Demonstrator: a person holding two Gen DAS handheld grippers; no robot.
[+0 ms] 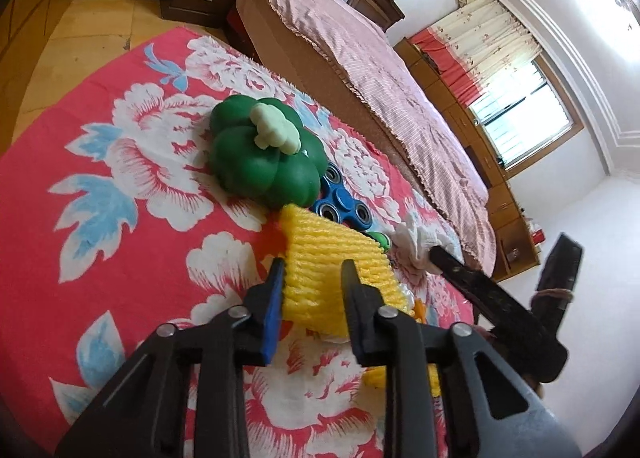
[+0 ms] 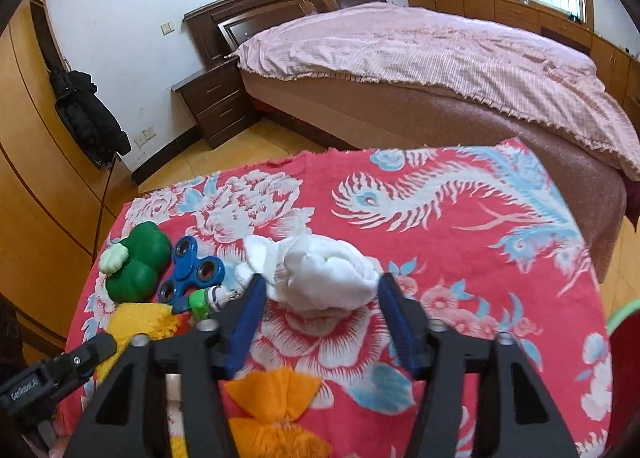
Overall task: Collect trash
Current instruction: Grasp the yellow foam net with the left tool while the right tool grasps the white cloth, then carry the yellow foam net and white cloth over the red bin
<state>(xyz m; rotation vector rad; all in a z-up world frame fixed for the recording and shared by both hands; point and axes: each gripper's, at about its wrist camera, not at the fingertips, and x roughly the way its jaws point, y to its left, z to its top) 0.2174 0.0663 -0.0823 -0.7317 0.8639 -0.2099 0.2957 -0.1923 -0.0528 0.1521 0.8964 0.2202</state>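
A yellow foam net sleeve (image 1: 320, 258) lies on the red flowered cloth (image 1: 132, 186). My left gripper (image 1: 312, 274) has a finger on each side of it and looks shut on its near edge. The sleeve also shows in the right wrist view (image 2: 140, 322). A crumpled white tissue (image 2: 320, 274) lies between the open fingers of my right gripper (image 2: 320, 290), whose tips reach its sides. In the left wrist view the tissue (image 1: 412, 242) sits at the tip of the right gripper's finger. An orange wad (image 2: 276, 398) lies under the right gripper.
A green toy pepper (image 1: 264, 154) (image 2: 136, 266), a blue fidget spinner (image 2: 192, 274) (image 1: 340, 206) and a small green-capped tube (image 2: 208, 298) lie on the cloth. A bed with a pink cover (image 2: 440, 58) stands behind the table, a nightstand (image 2: 216, 102) beside it.
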